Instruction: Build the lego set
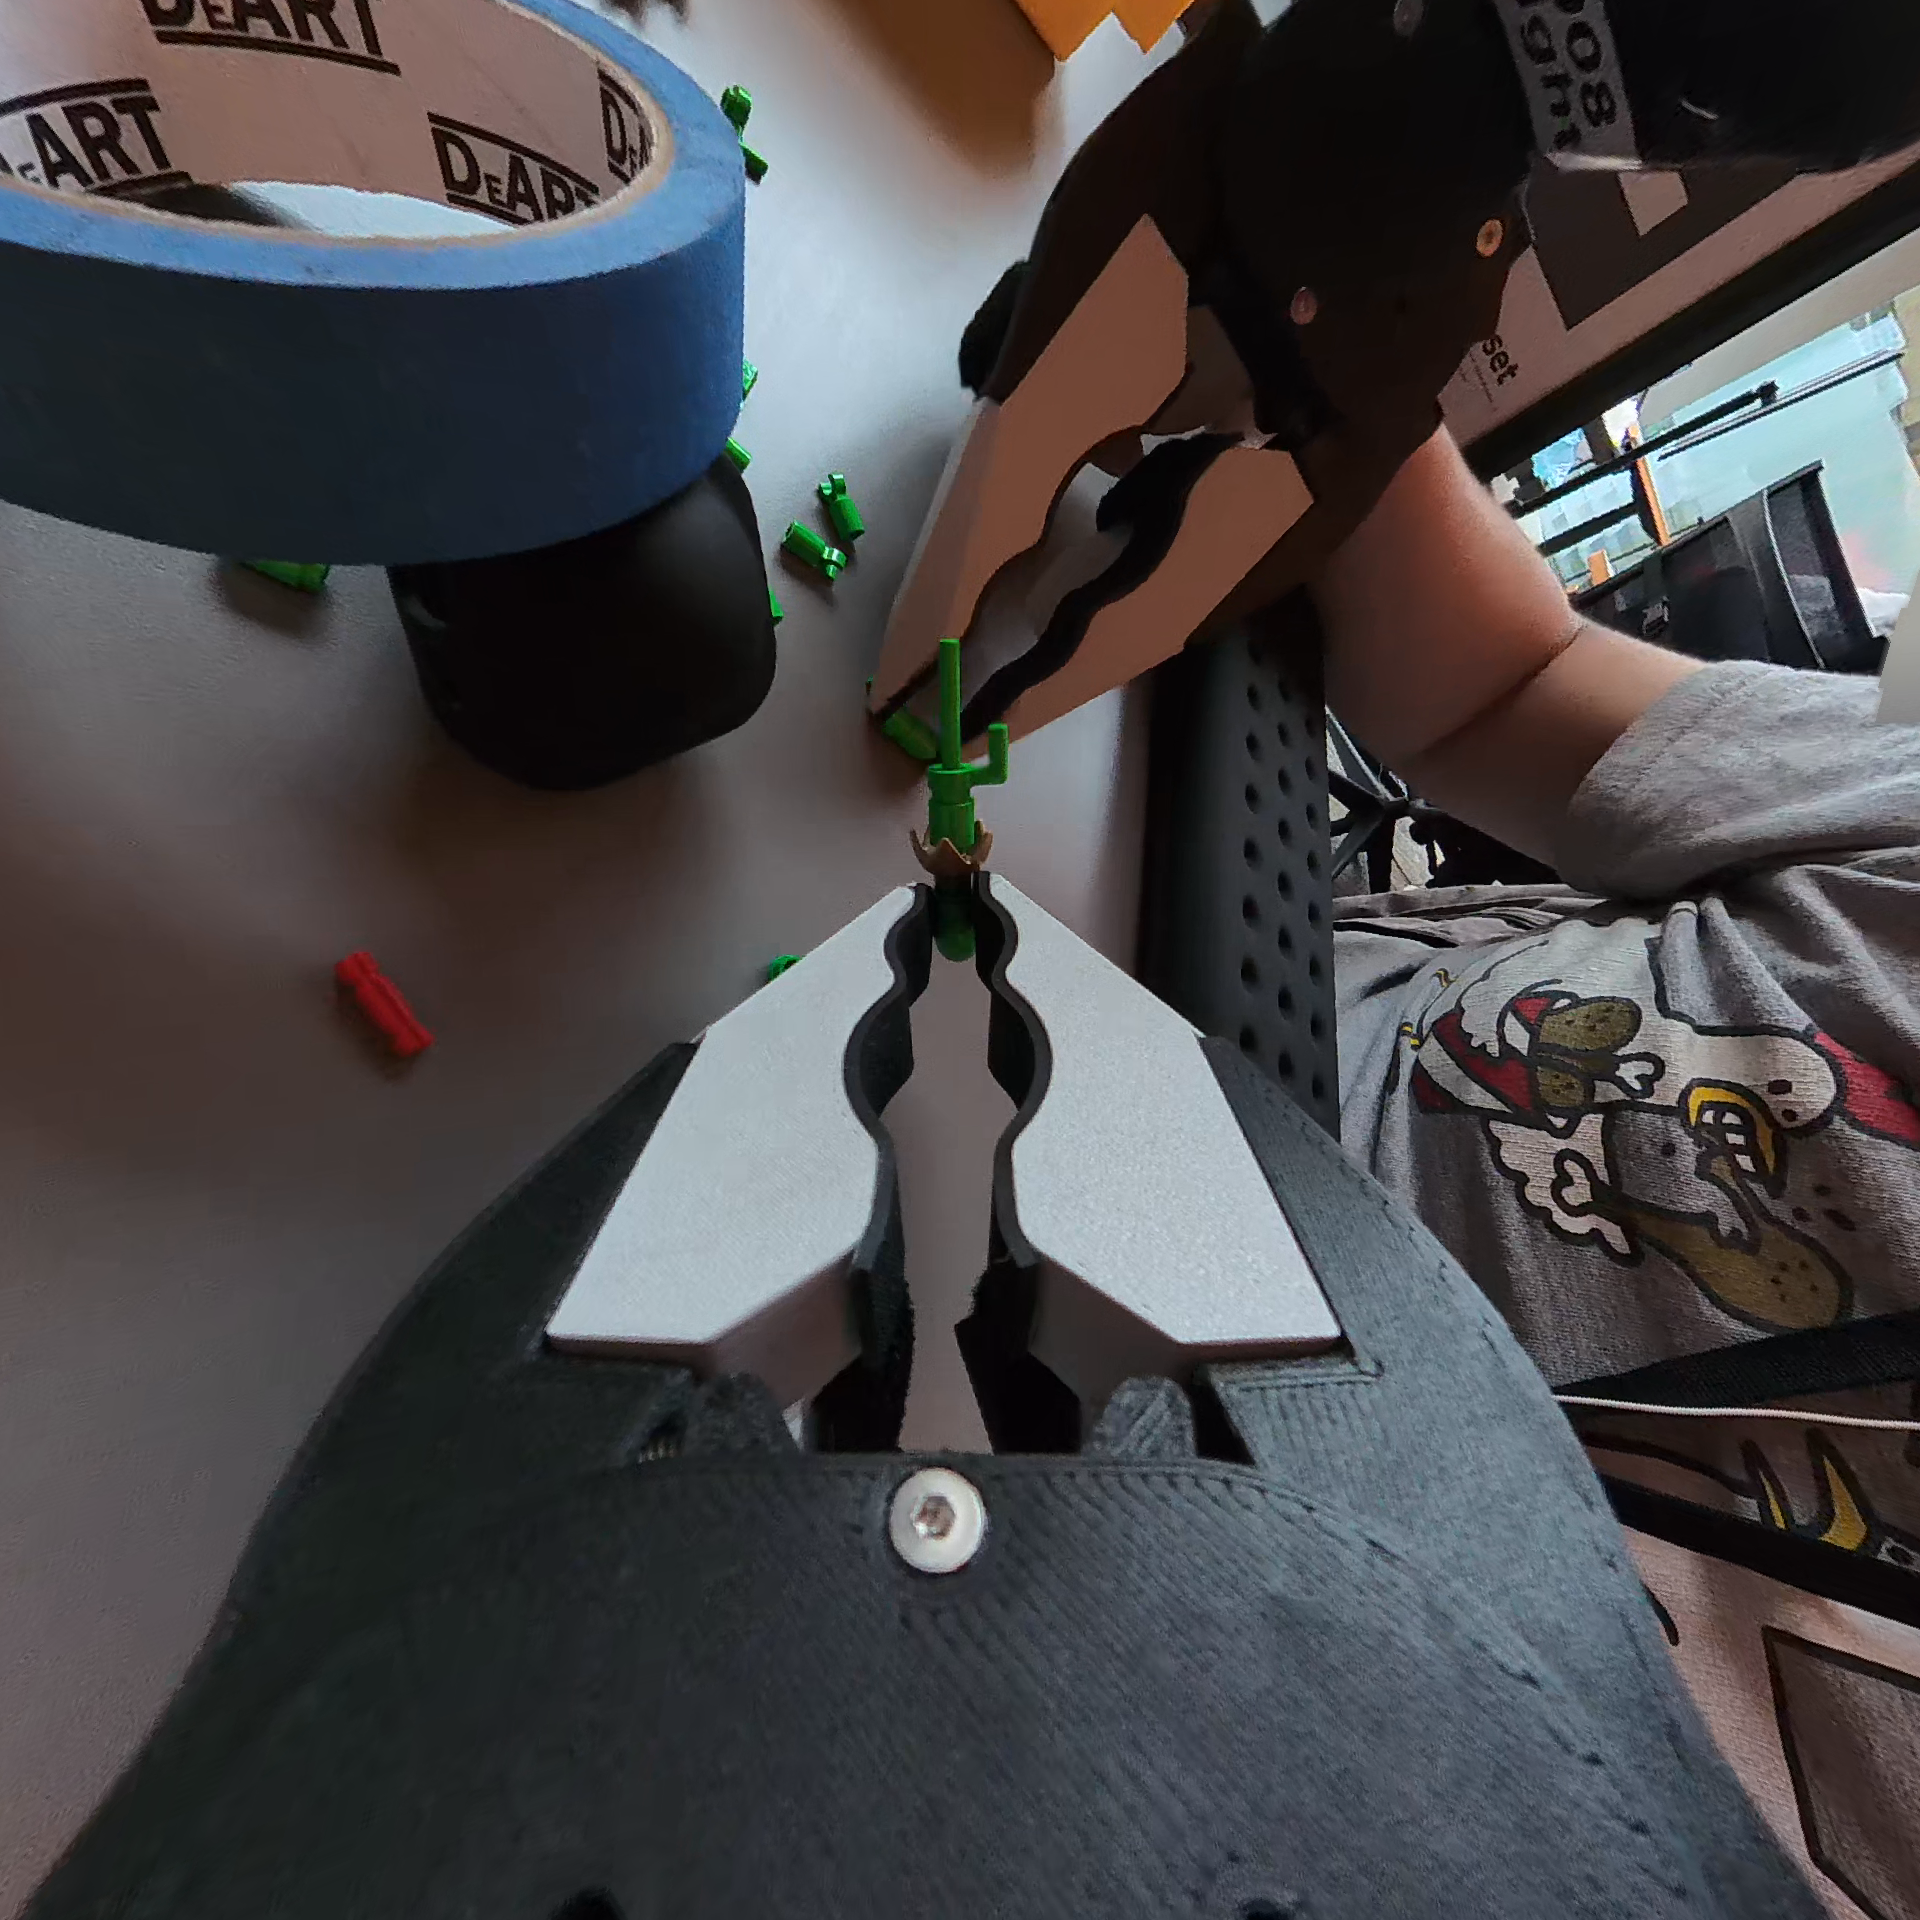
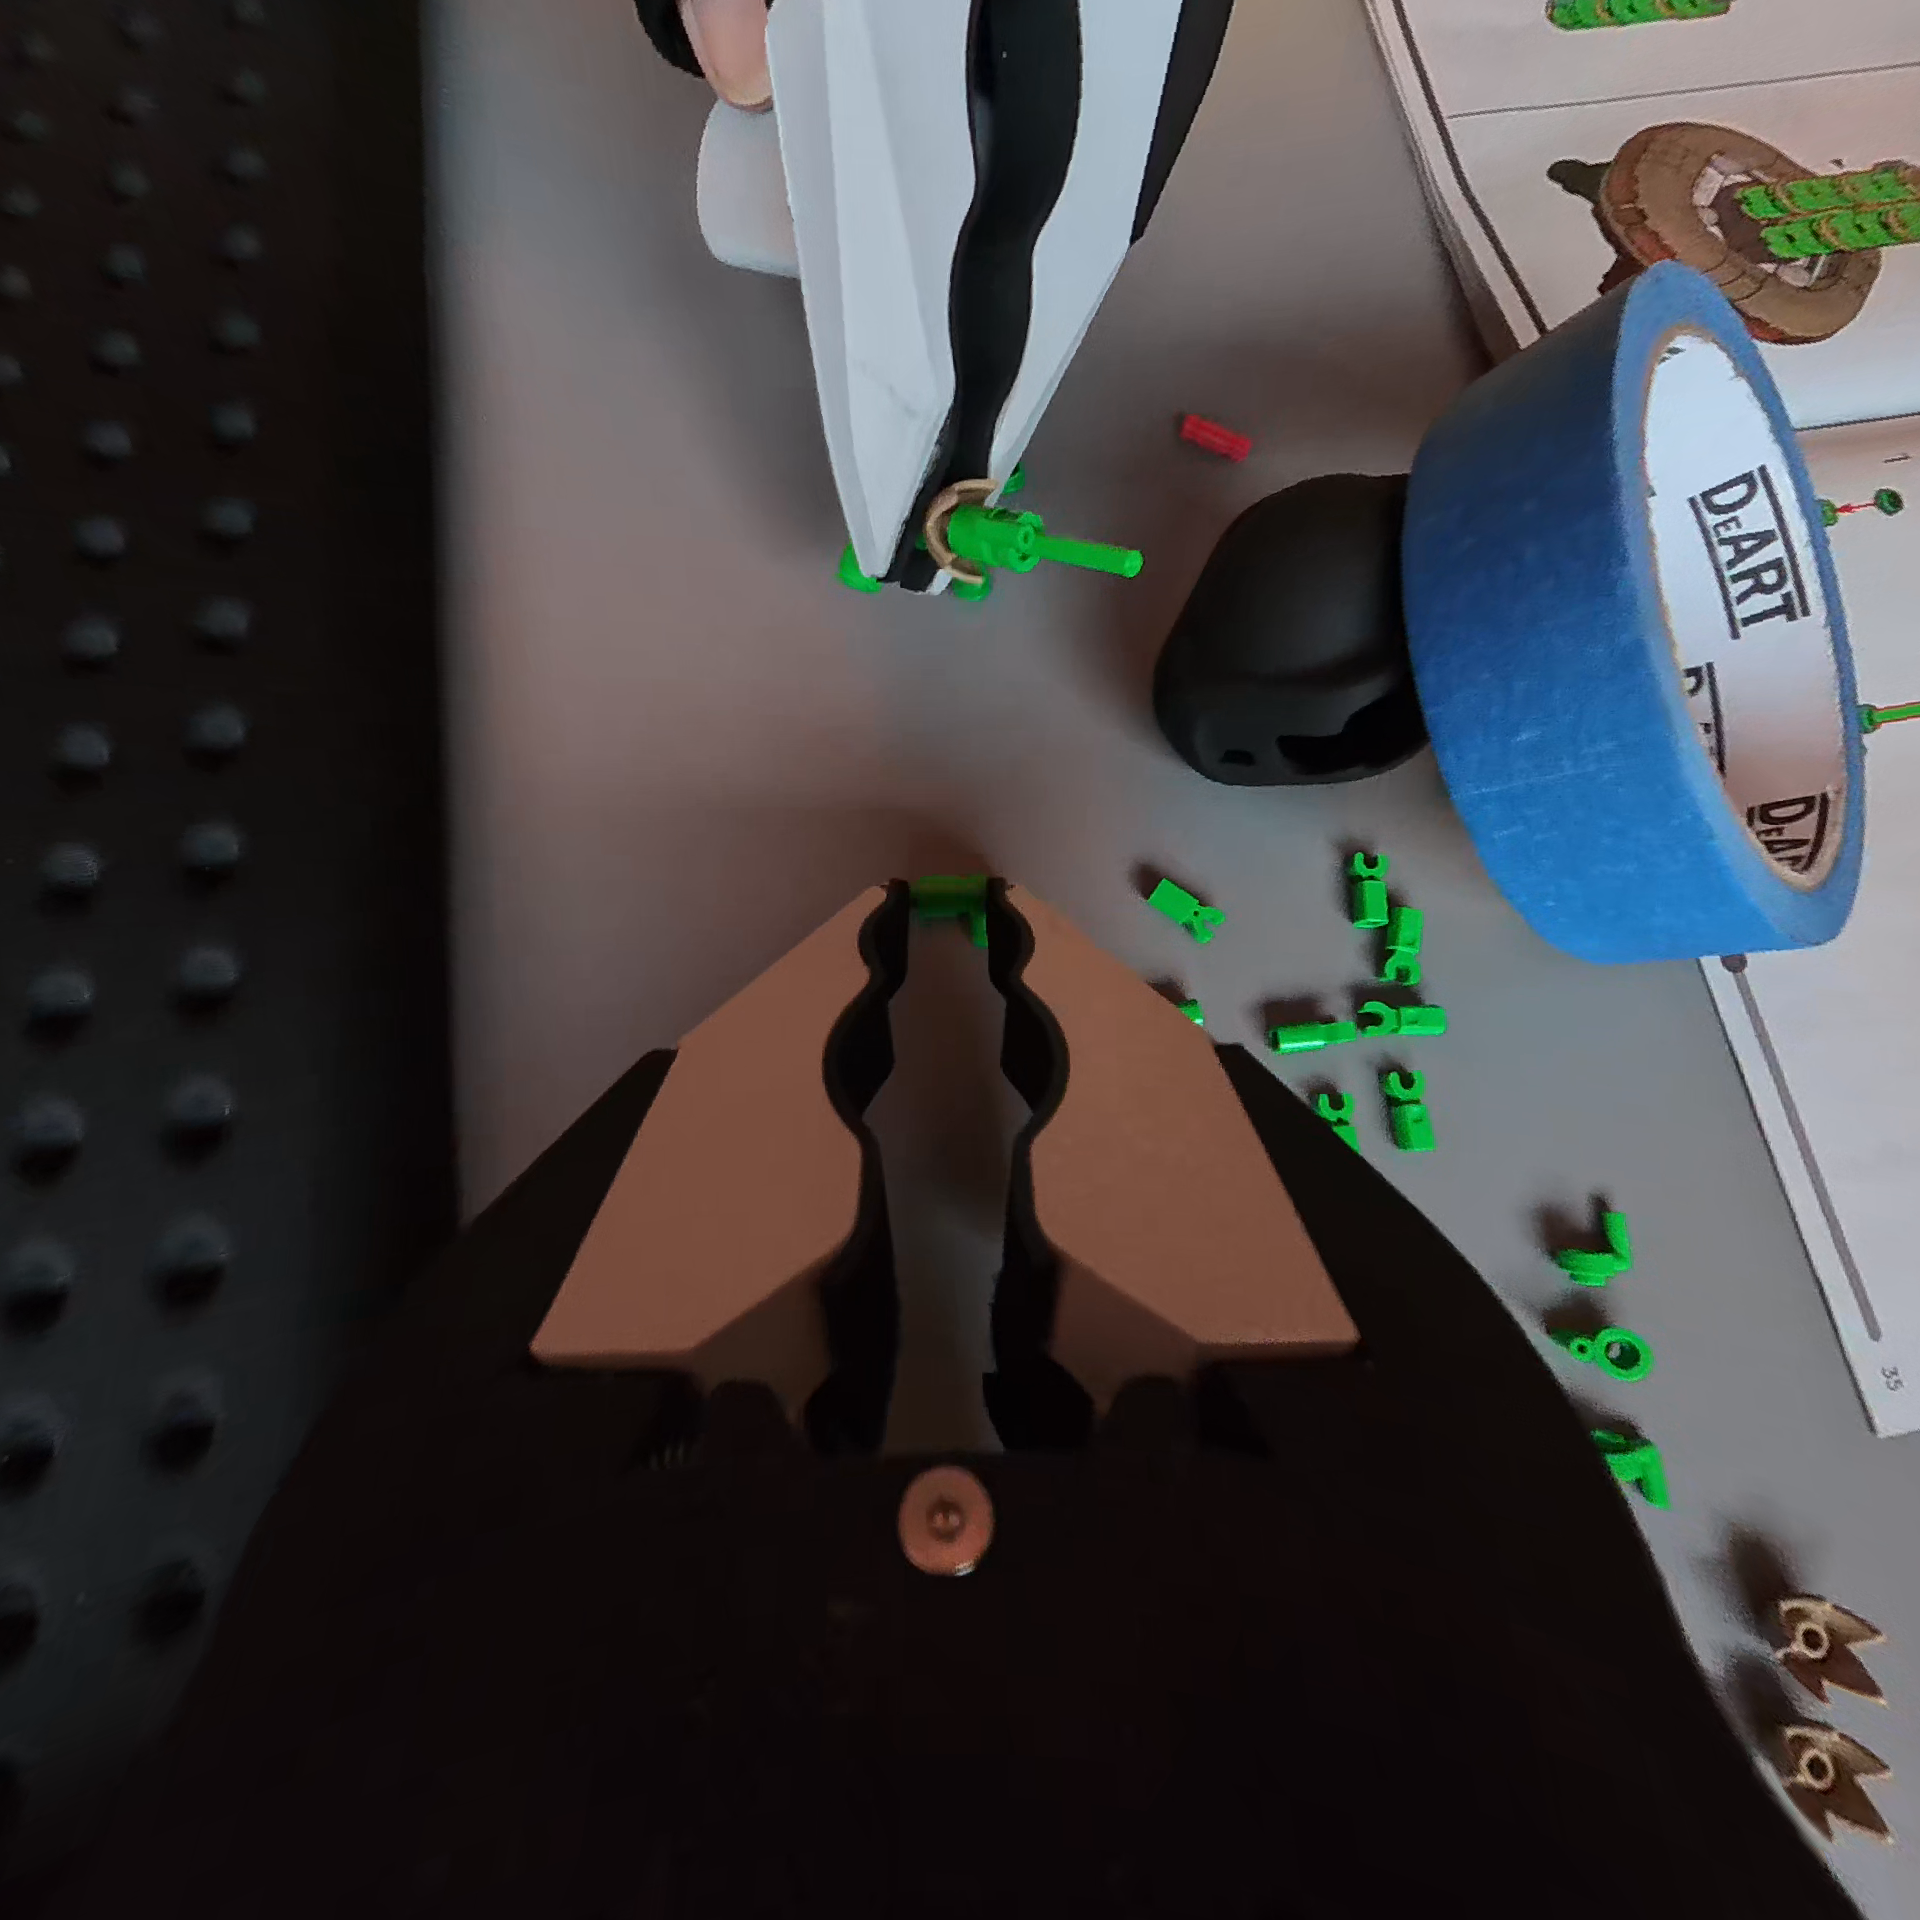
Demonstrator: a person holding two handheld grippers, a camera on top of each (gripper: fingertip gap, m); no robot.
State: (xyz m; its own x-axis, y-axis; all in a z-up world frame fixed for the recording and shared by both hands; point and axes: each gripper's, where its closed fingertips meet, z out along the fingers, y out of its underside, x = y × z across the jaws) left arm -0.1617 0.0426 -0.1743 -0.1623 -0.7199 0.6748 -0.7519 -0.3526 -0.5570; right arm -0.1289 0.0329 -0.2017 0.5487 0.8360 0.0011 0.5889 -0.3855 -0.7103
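My left gripper [image 1: 951, 896], grey-fingered, is shut on a green lego stem assembly [image 1: 954, 790] with a tan collar and a thin green bar sticking out past its tips. It also shows in the right wrist view [image 2: 1023, 545], held just above the grey table. My right gripper [image 2: 951, 891], brown-fingered, is shut on a small green clip piece [image 2: 951, 900]. In the left wrist view the right gripper [image 1: 920, 722] comes in from the upper right, its tips close beside the stem's bar. Several loose green pieces [image 2: 1382, 997] lie to its right.
A blue tape roll [image 2: 1621, 644] leans on a black rounded object [image 2: 1288, 665] over the instruction booklet [image 2: 1787, 1049]. A red pin [image 2: 1214, 436] lies near them. Brown leaf pieces [image 2: 1829, 1704] sit at lower right. A black perforated mat [image 2: 208, 727] borders the table's left edge. My hands' fingertips stand some 5 cm from each other.
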